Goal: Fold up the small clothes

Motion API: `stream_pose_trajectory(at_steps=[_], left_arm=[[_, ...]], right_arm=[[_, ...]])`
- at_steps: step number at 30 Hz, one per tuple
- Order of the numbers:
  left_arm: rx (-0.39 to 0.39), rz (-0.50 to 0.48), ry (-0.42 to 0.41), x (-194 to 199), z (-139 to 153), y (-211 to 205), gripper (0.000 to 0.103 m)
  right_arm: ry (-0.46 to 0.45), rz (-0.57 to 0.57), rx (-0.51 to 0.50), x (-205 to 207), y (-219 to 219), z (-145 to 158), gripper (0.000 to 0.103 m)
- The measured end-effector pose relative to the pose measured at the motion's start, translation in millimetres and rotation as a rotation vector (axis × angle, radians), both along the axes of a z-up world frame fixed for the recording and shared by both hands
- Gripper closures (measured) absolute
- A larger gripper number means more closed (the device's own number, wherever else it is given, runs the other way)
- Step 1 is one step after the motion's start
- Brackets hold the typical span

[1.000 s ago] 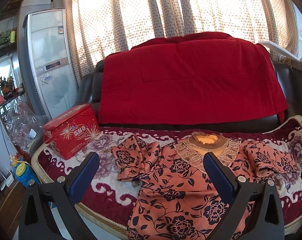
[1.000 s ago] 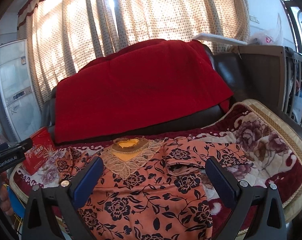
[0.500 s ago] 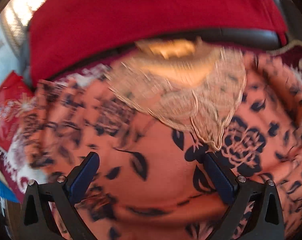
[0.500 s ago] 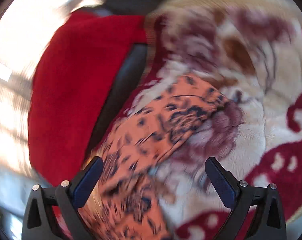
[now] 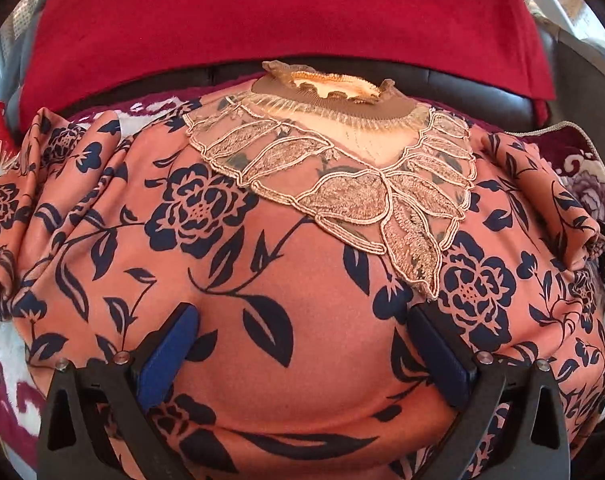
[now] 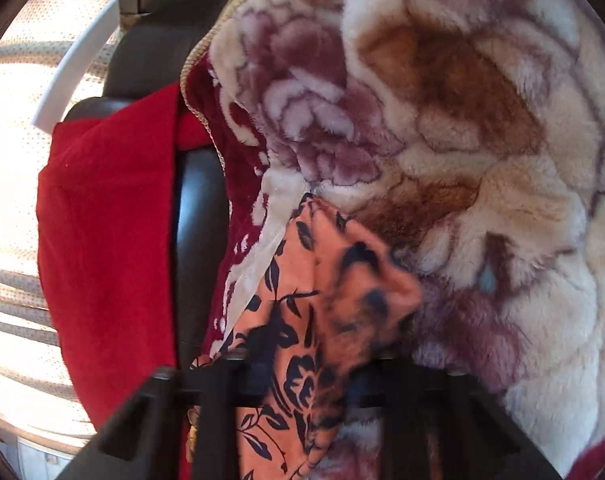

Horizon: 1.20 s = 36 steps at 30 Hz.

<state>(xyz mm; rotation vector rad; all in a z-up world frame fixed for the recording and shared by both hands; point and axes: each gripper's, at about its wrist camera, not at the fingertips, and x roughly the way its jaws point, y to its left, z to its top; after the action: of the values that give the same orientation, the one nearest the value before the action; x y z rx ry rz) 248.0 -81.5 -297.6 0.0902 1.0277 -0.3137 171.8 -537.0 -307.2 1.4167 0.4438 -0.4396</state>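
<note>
Blouse (image 5: 302, 264) spread flat on floral blanket (image 5: 6, 384), lace collar (image 5: 342, 176) toward red throw (image 5: 286, 20) on the sofa back. Left gripper (image 5: 302, 344) spread wide, blue pads (image 5: 166, 356) pressed onto the blouse chest — nothing pinched between. Farther right, sleeve (image 6: 334, 292) lying on plush blanket (image 6: 482, 140), its fabric running between the fingers of right gripper (image 6: 302, 376) — closed on the sleeve, though blurred.

Smooth, faintly satiny orange cloth blouse (image 5: 302, 280) with corded lace collar (image 5: 342, 184). Thick, fluffy plush blanket (image 6: 482, 140). Matt red woven throw (image 5: 282, 20) over glossy dark sofa (image 6: 200, 216), possibly leather. Matt black plastic fingers (image 5: 442, 344) with blue pads.
</note>
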Motion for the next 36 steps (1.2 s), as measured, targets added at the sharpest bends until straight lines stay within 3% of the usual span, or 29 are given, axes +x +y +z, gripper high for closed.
stream_pose_trajectory(at_steps=[2,4,6,7,11,13,17,19,21,22,23,24,25,28,31,36], left_arm=[[0.011,-0.021,0.019,6.1,3.7,3.5,0.0],[0.001,-0.008,0.034,11.0,10.2,11.1,0.0],[0.022,0.056,-0.053,13.9,26.0,24.7,0.0],[0.067,0.106,-0.135,12.5,38.0,34.2,0.0],[0.191,0.272,-0.344,11.9,65.6,71.9,0.0],[0.241,0.345,-0.396,13.2,73.1,94.5,0.0],[0.249,0.467,-0.393,19.9,77.5,142.2,0.0],[0.22,0.511,-0.369,21.8,78.6,164.2,0.0],[0.202,0.549,-0.36,21.4,77.8,182.4,0.0],[0.201,0.569,-0.362,21.5,78.5,190.7,0.0],[0.201,0.582,-0.364,21.8,78.5,195.6,0.0],[0.199,0.594,-0.366,22.3,78.8,200.0,0.0],[0.195,0.602,-0.368,23.8,78.1,203.6,0.0],[0.178,0.611,-0.37,22.3,79.2,211.2,0.0],[0.152,0.581,-0.381,20.2,80.7,204.5,0.0],[0.082,0.416,-0.376,19.0,80.2,162.7,0.0]], right_arm=[[-0.044,0.001,-0.012,-0.5,1.0,6.0,0.095],[-0.101,0.018,-0.104,-7.4,14.3,29.8,0.095],[-0.176,0.055,-0.204,-6.8,30.1,61.2,0.095],[-0.222,0.086,-0.247,-5.9,41.6,78.5,0.095],[-0.367,0.24,-0.343,14.4,101.3,139.7,0.095],[-0.405,0.319,-0.369,30.1,137.3,162.2,0.095],[-0.431,0.496,-0.386,79.8,220.0,190.2,0.095],[-0.419,0.566,-0.388,105.3,257.2,190.9,0.092],[-0.404,0.644,-0.326,130.9,292.0,181.6,0.09],[-0.397,0.707,-0.269,148.3,313.1,172.4,0.078],[-0.388,0.759,-0.232,159.4,329.3,166.0,0.039],[-0.374,0.796,-0.211,166.5,341.2,159.7,0.015],[-0.376,0.845,-0.178,173.9,359.4,152.9,0.002],[-0.404,0.913,-0.176,179.5,383.9,142.1,0.002],[-0.418,0.913,-0.228,174.2,380.0,145.4,0.002],[-0.287,0.791,-0.417,125.0,324.8,145.1,0.005]])
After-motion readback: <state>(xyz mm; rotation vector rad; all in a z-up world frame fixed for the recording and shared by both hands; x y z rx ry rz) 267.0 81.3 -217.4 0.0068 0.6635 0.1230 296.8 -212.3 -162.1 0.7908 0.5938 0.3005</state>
